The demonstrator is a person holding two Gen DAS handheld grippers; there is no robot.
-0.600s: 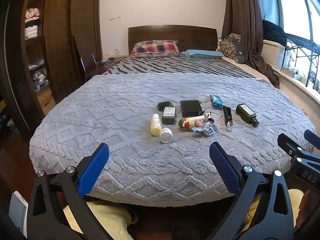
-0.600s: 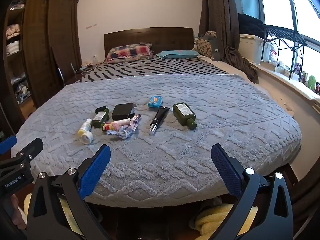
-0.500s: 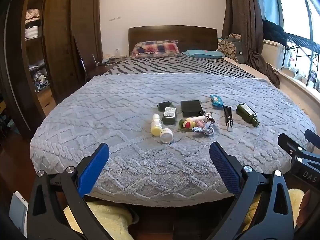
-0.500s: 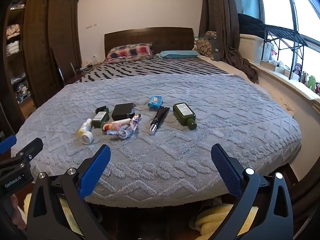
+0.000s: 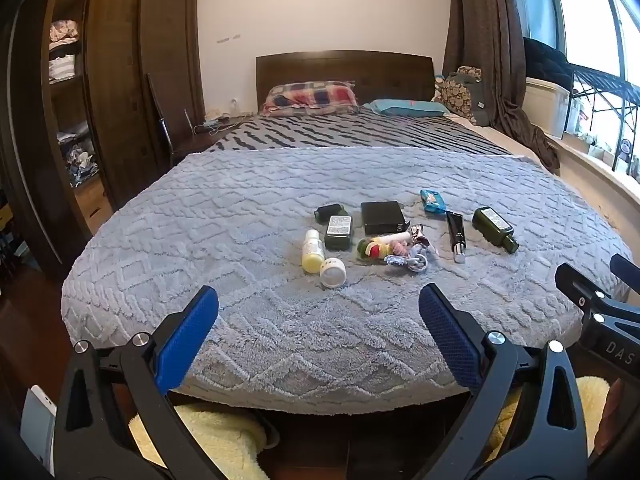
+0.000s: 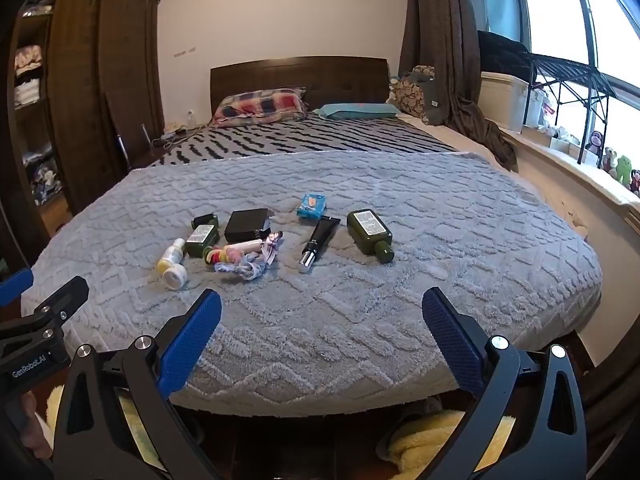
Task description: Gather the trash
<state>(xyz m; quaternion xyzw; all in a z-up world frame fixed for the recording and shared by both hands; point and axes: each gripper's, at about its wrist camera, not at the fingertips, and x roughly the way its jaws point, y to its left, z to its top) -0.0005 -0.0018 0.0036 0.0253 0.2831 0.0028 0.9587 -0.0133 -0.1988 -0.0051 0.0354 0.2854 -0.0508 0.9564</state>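
Both grippers hang off the foot of the bed, tipped downward, with nothing between their blue pads. The left gripper (image 5: 318,310) has its jaws spread wide, and the right gripper (image 6: 321,312) stands just as wide — neither touches anything.

The litter sits in a loose cluster near the middle of the grey blanket (image 5: 240,208), well ahead of both grippers. A large green bottle (image 6: 370,234) lies on its side at the right end, long axis running front to back, cap toward the foot of the bed. Just left of it a black tube (image 6: 320,238) lies on a slight diagonal, silver cap nearest the grippers. A blue packet (image 6: 311,205) lies flat beyond the tube. A black box (image 6: 247,225) sits beside a smaller green bottle (image 6: 202,238). A yellow-white bottle (image 5: 313,250) lies lengthwise — a white jar (image 5: 333,273) touches its near end. Crumpled wrappers (image 6: 244,258) fill the middle.
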